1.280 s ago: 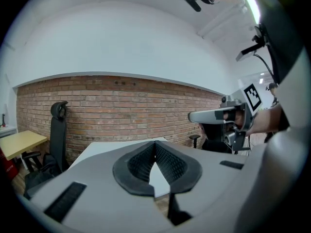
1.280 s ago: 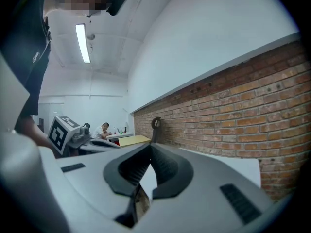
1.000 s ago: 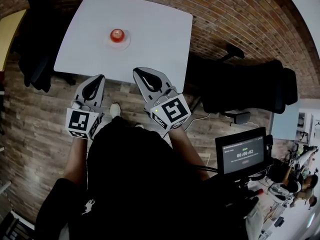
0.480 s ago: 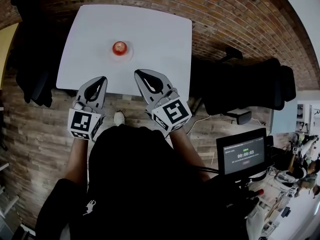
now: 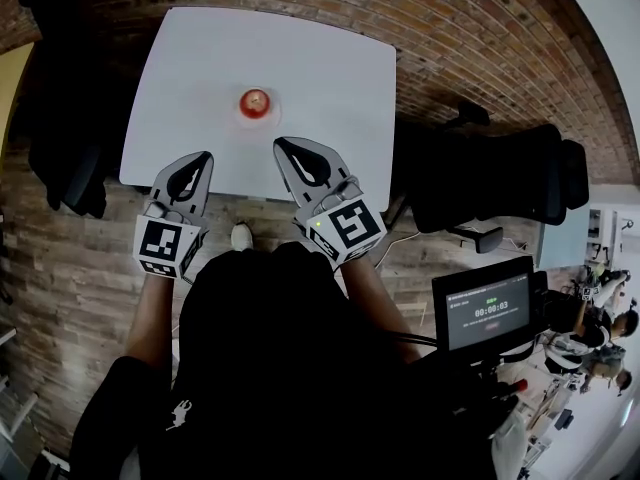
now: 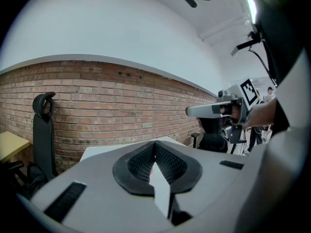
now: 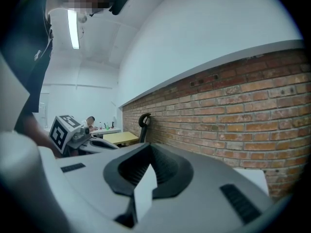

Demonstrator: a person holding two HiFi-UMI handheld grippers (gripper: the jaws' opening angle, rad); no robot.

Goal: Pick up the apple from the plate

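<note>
A red apple (image 5: 255, 101) sits on a small white plate (image 5: 270, 113) near the middle of a white table (image 5: 330, 78). Both grippers hover side by side at the table's near edge, short of the apple. My left gripper (image 5: 200, 157) is shut with nothing in it, below and left of the apple. My right gripper (image 5: 284, 146) also looks shut and empty, just below and right of the plate. In the left gripper view its own jaws (image 6: 155, 142) meet and hide the apple. The right gripper view shows its jaws (image 7: 149, 145) together too.
A black office chair (image 5: 495, 173) stands right of the table and dark chairs (image 5: 60, 118) stand left of it. The floor is brick-patterned. A brick wall (image 6: 107, 96) runs behind the table. A small screen (image 5: 486, 308) is at my right side.
Both grippers have moved forward together toward the table; their tips now reach its near edge. The apple and table appear closer. Jaws unchanged.
</note>
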